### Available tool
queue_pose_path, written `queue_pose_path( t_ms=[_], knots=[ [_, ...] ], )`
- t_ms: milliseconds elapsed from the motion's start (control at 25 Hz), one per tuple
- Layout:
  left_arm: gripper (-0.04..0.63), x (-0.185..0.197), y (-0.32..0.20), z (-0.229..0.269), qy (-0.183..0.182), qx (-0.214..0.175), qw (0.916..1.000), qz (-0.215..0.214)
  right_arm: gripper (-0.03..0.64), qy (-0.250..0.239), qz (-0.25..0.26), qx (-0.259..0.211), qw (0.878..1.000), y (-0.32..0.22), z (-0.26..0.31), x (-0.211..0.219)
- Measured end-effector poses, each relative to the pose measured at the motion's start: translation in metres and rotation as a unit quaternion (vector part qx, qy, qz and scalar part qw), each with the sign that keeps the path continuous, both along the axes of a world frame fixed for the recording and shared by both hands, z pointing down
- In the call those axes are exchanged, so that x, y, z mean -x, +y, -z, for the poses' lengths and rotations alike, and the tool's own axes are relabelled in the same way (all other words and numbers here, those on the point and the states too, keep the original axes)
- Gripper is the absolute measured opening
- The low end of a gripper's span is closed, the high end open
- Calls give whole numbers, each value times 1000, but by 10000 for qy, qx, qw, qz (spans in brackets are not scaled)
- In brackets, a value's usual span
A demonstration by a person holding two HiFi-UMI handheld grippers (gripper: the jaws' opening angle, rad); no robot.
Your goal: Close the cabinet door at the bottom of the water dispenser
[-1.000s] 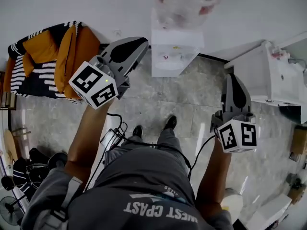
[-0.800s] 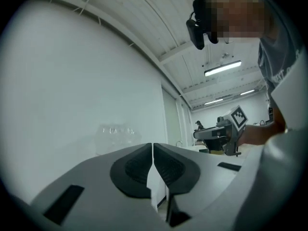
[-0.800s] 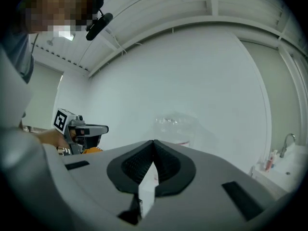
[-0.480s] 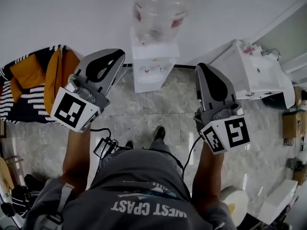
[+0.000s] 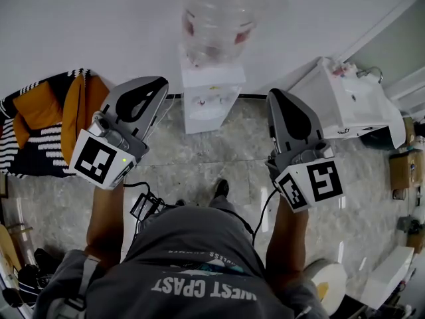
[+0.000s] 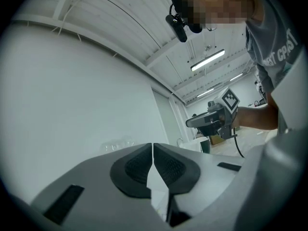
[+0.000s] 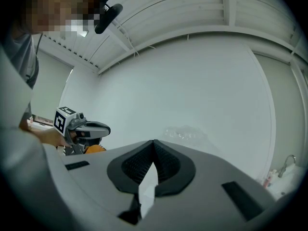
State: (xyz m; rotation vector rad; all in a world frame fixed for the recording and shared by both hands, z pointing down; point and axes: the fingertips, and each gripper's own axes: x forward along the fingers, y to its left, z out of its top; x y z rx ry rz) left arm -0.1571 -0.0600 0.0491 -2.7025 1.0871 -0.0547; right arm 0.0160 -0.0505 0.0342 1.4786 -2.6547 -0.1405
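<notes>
The white water dispenser stands against the wall with a clear bottle on top. From above its bottom cabinet door is hidden. My left gripper is held level to the left of it, jaws shut with nothing between them. My right gripper is level on the dispenser's right side, also shut and empty. Each gripper view shows the other gripper, the right one and the left one, and the bottle's top faintly over the jaws. Both are short of the dispenser.
An orange and black striped seat sits at the left wall. A white sink unit stands to the right, with cardboard boxes beyond. A cable trails over the marble floor by the person's feet.
Both grippers came up and rolled a little from a second ago, and the head view swung so the dispenser sits between them. Over the last half second they have hardly moved.
</notes>
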Motion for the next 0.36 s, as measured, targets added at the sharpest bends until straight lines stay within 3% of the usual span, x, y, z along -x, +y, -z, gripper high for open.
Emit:
queue_pose_path(
  t_ms=[360],
  knots=[
    [25,3,-6,-5,-11,46,10000,49,28,15,-10,29,10000,-10,-3,-2]
  ],
)
